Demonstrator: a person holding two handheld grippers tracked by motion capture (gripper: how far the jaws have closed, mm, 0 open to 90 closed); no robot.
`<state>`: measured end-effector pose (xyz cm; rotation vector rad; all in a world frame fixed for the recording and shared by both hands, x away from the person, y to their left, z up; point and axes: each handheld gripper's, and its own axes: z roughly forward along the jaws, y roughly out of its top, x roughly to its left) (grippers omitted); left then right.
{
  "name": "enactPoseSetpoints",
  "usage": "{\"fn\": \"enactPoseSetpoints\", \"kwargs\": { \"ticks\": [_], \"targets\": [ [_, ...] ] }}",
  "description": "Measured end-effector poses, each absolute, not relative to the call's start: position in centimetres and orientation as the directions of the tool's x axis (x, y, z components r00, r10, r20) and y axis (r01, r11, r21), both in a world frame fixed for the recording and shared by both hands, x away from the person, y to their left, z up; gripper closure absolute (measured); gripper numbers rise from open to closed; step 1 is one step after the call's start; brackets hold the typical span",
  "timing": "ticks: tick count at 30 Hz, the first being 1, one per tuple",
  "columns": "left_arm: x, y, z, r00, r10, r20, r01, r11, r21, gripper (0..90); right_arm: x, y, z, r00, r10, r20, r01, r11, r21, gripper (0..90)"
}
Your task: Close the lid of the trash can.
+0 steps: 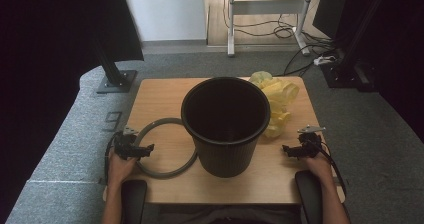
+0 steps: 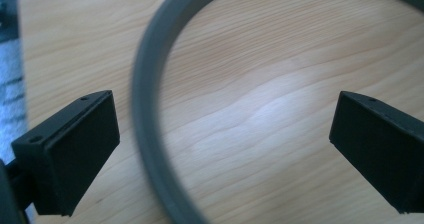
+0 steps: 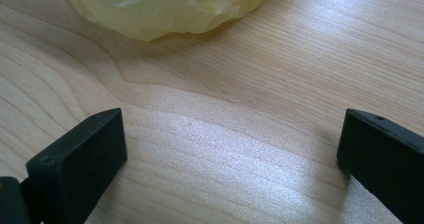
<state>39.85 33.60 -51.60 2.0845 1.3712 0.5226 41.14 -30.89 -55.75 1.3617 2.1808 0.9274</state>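
**Bin at table centre, both grippers wide**

A black bin [image 1: 226,124] stands mid-table [image 1: 160,96] on pale wood; grey ring [image 1: 162,149] left, yellow bag [image 1: 277,96] far right. Left gripper [image 1: 145,149] and right gripper [image 1: 287,149] gape, empty. Grey carpet [image 1: 375,134] surrounds.

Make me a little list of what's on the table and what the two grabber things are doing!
table: wooden table
middle: black bin, upright, looks empty
left of bin: grey ring, lying flat, touching the bin's base
behind bin, to the right: crumpled yellow plastic bag
left gripper: fingers open, by the ring's rim
right gripper: fingers open, over bare wood, holding nothing
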Motion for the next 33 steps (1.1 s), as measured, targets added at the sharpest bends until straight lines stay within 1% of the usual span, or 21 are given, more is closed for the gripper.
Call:
{"fn": "enactPoseSetpoints", "kwargs": {
  "ticks": [7, 10, 13, 16, 20, 21, 22, 23, 25, 26, 33],
  "targets": [
    [40.5, 34.6, -53.5, 0.369, 0.929, -0.033, 0.740, -0.272, 0.615, 0.0, 41.2, -30.9, -55.8, -0.442, 0.897, 0.007, 0.628, 0.303, 0.717, 0.0],
    [40.7, 34.6, -54.1, 0.361, 0.932, -0.019, 0.756, -0.281, 0.591, 0.0, 41.2, -30.9, -55.8, -0.442, 0.897, 0.007, 0.627, 0.304, 0.717, 0.0],
    [40.8, 34.6, -54.3, 0.360, 0.933, -0.016, 0.742, -0.276, 0.611, 0.0, 41.2, -30.9, -55.8, -0.442, 0.897, 0.007, 0.627, 0.304, 0.717, 0.0],
    [40.7, 35.0, -54.5, 0.388, 0.922, -0.016, 0.715, -0.290, 0.637, 0.0, 41.1, -30.9, -55.8, -0.442, 0.897, 0.007, 0.627, 0.304, 0.717, 0.0],
    [40.9, 35.0, -54.5, 0.362, 0.932, -0.017, 0.722, -0.269, 0.637, 0.0, 41.1, -30.9, -55.8, -0.443, 0.896, 0.007, 0.627, 0.304, 0.717, 0.0],
    [40.9, 35.0, -54.4, 0.353, 0.935, -0.017, 0.726, -0.262, 0.636, 1.5, 41.1, -30.9, -55.8, -0.445, 0.895, 0.007, 0.626, 0.306, 0.717, 0.0],
    [40.9, 35.1, -54.2, 0.344, 0.939, -0.016, 0.728, -0.256, 0.635, 4.2, 41.1, -30.8, -55.7, -0.446, 0.895, 0.007, 0.626, 0.306, 0.717, 0.0],
    [40.8, 35.2, -54.0, 0.333, 0.943, -0.017, 0.731, -0.247, 0.636, 9.2, 41.1, -30.8, -55.7, -0.447, 0.895, 0.007, 0.626, 0.307, 0.717, 0.0],
    [40.6, 35.5, -53.7, 0.312, 0.950, -0.019, 0.735, -0.229, 0.638, 27.5, 41.1, -30.8, -55.7, -0.449, 0.894, 0.006, 0.625, 0.309, 0.717, 0.0],
    [40.5, 35.6, -53.6, 0.304, 0.952, -0.018, 0.736, -0.223, 0.639, 34.7, 41.1, -30.8, -55.7, -0.449, 0.893, 0.006, 0.625, 0.310, 0.717, 0.0],
    [40.6, 35.5, -53.2, 0.306, 0.952, -0.025, 0.743, -0.223, 0.631, 61.2, 41.1, -30.8, -55.7, -0.450, 0.893, 0.006, 0.624, 0.310, 0.717, 0.0]
  ]
}}
